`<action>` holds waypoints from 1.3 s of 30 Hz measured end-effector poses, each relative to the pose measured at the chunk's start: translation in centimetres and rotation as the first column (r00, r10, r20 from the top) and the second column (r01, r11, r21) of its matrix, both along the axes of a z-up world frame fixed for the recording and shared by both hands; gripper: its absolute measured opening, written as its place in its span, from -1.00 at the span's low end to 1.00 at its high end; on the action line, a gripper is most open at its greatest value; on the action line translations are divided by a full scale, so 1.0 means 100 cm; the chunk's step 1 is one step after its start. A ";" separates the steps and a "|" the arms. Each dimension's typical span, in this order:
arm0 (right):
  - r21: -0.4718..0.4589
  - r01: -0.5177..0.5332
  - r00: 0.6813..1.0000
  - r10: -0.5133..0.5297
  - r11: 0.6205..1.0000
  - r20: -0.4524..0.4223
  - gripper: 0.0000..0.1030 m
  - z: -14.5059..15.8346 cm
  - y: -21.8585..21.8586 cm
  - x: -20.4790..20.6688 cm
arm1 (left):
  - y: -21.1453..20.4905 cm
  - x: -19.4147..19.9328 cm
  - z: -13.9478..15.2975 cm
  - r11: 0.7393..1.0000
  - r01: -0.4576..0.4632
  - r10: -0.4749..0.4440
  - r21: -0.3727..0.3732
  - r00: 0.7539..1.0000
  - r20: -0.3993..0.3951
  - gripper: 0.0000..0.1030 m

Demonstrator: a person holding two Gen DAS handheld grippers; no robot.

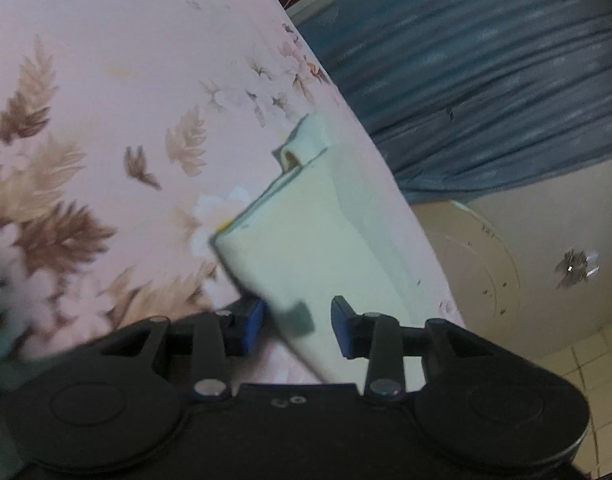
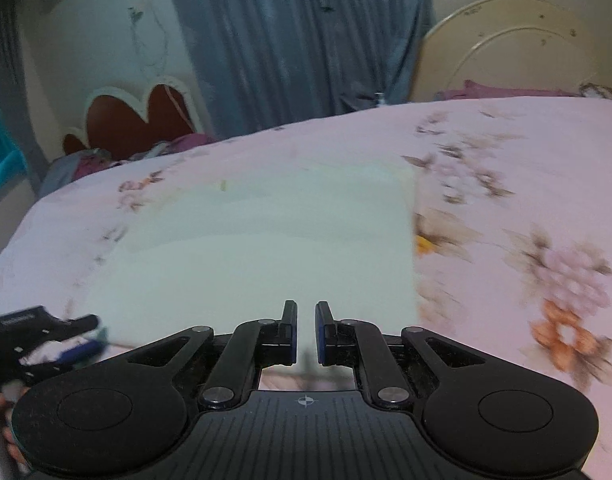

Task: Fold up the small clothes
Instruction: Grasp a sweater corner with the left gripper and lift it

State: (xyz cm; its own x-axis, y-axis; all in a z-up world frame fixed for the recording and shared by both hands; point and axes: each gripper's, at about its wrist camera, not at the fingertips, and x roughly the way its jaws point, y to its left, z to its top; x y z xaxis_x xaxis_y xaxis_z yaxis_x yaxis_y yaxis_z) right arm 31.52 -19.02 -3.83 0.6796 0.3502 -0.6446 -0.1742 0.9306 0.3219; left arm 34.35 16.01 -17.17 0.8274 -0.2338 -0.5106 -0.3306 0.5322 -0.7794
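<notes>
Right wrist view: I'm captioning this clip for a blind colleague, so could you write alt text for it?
A pale green garment lies flat on a pink floral bedsheet, with the right gripper just above its near edge, jaws nearly closed. The left gripper is at the garment's lower left corner. Behind hang blue curtains.

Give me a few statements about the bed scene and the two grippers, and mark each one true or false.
1. The pale green garment lies on a pink floral bedsheet. True.
2. The curtain behind the bed is red. False: it is blue-grey.
3. The right gripper has its jaws spread wide. False: they are nearly closed.
4. The left gripper has garment fabric between its jaws. True.
</notes>
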 end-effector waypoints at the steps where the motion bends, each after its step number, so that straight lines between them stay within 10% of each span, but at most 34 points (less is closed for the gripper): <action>1: 0.010 -0.008 1.000 0.008 1.000 -0.003 -0.84 0.000 0.007 0.008 | 0.001 0.004 -0.002 1.000 -0.013 0.013 -0.006 1.000 0.004 -0.41; 11: 0.045 -0.066 0.997 0.068 0.997 -0.034 -0.84 -0.023 0.066 0.083 | 0.004 0.042 -0.012 0.999 -0.019 0.020 -0.034 1.000 0.011 -0.86; 27: -0.031 -0.097 0.991 0.094 0.995 -0.091 -0.85 -0.056 0.089 0.113 | 0.011 0.037 -0.005 0.998 -0.052 0.052 0.021 0.998 0.018 -0.71; 35: 0.045 -0.092 0.991 0.096 0.995 -0.098 -1.00 -0.063 0.072 0.117 | -0.012 0.038 0.032 0.977 0.009 -0.020 0.213 0.998 0.052 -0.87; 39: 0.151 -0.015 0.997 0.025 0.988 -0.069 -1.00 -0.049 0.031 0.113 | -0.056 0.046 0.077 0.917 0.104 -0.154 0.385 0.983 0.103 -0.87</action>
State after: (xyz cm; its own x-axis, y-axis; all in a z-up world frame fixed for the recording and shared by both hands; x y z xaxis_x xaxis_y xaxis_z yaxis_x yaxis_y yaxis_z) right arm 42.85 -15.93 -8.74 0.6264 0.4596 -0.6296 -0.1645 0.8675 0.4695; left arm 38.98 10.40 -9.43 0.8673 -0.1541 -0.4733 -0.1499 0.8258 -0.5436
